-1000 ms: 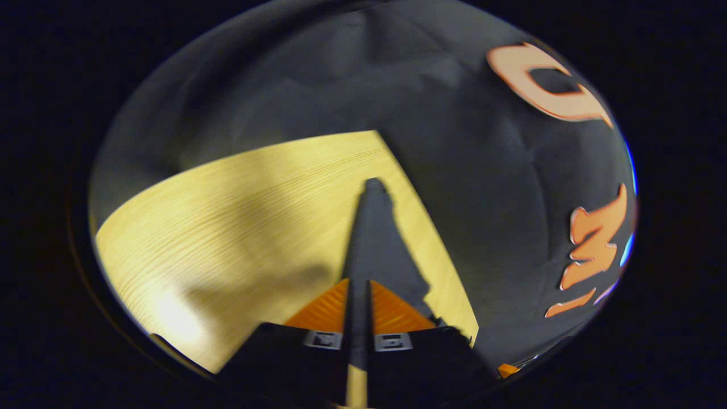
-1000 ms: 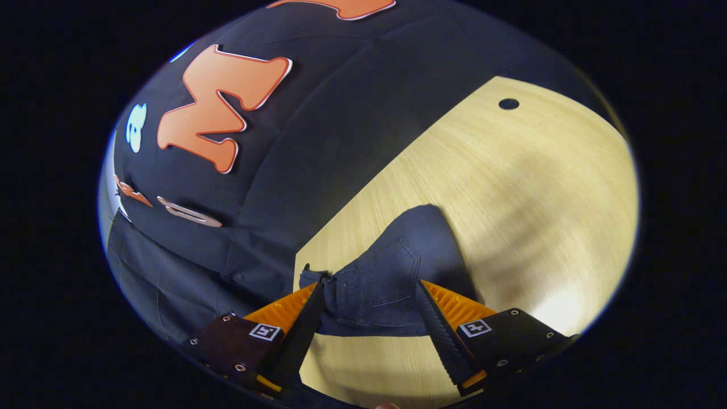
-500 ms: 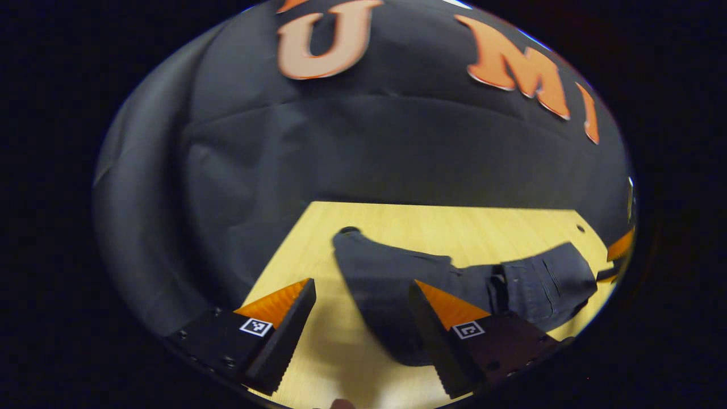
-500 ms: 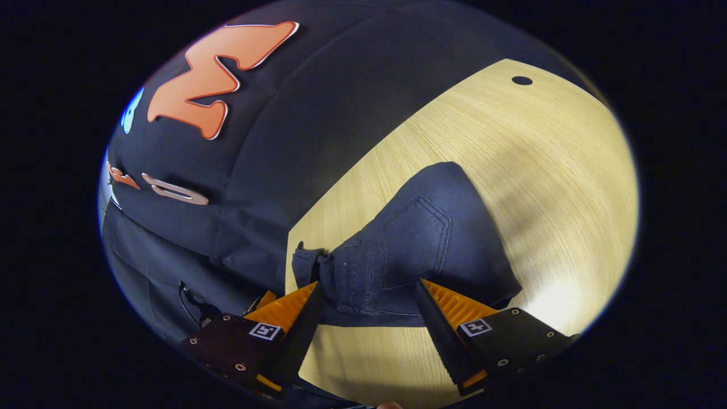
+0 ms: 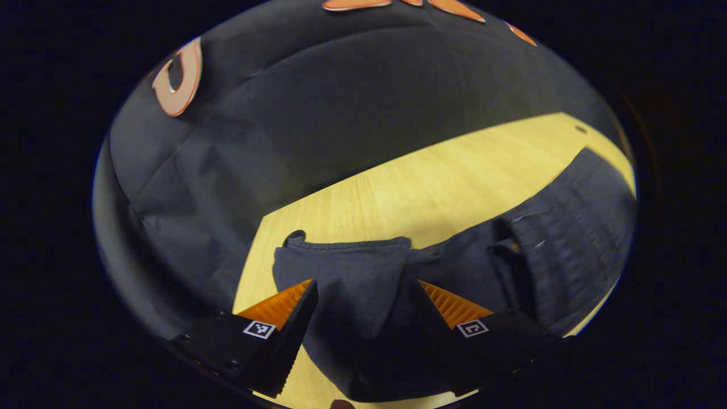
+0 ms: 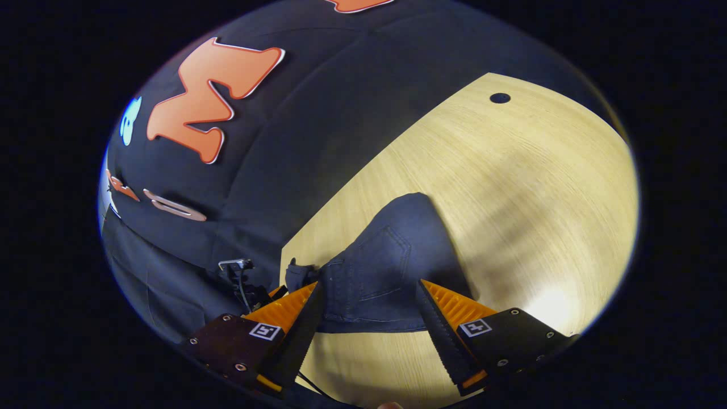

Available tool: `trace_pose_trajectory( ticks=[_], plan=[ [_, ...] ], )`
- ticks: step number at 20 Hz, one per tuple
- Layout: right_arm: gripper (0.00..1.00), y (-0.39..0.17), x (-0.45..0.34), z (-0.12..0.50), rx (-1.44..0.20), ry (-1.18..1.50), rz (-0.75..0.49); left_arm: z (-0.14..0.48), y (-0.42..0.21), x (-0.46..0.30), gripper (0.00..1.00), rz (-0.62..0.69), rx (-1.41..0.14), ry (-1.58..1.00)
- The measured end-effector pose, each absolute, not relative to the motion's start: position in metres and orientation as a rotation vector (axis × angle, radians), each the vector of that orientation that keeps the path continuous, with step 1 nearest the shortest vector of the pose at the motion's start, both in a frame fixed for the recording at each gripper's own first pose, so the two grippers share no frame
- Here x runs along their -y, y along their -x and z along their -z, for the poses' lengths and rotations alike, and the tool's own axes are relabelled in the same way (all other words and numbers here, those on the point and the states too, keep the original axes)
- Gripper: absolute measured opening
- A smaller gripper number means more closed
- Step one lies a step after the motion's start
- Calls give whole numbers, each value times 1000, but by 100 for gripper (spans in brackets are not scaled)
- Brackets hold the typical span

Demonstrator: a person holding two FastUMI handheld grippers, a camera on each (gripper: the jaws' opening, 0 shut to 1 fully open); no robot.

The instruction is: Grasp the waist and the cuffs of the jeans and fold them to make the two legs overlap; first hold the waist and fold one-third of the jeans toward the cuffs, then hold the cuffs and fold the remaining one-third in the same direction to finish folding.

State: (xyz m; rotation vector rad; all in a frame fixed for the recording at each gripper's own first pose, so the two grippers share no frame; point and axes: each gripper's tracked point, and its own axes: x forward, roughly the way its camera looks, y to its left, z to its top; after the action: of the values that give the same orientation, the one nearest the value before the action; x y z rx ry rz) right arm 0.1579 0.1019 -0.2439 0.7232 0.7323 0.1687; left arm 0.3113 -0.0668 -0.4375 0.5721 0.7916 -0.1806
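Dark blue denim jeans lay on pale wooden tabletop; both grippers' jaws wide, left gripper straddling cuff, right gripper straddling waist, probably lining up grabs.

You have a pale yellow wood-grain counter before you, a small dark round hole near its far corner (black cloth wall hangs behind).
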Motion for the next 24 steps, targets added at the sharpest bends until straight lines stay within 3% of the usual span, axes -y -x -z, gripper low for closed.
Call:
trace_pose_trajectory(
  ticks=[3, 6, 7, 15, 18, 24],
  plan=[
    [98, -157, -94, 246, -741, -723, -155, 435, -315, 75, 99, 146, -778, -549],
    [98, -158, -93, 240, -735, -742, -155, 443, -319, 85, 14, 150, -800, -573],
    [98, -159, -91, 238, -727, -745, -153, 434, -318, 89, 4, 144, -808, -574],
    [98, -168, -92, 231, -699, -774, -177, 358, -330, 76, 0, 241, -682, -160],
    [98, -172, -88, 219, -665, -783, -186, 303, -338, 80, 1, 266, -615, -35],
    [98, -161, -56, 190, -585, -734, -198, 221, -339, 166, 1, 406, -543, 137]
  ],
)
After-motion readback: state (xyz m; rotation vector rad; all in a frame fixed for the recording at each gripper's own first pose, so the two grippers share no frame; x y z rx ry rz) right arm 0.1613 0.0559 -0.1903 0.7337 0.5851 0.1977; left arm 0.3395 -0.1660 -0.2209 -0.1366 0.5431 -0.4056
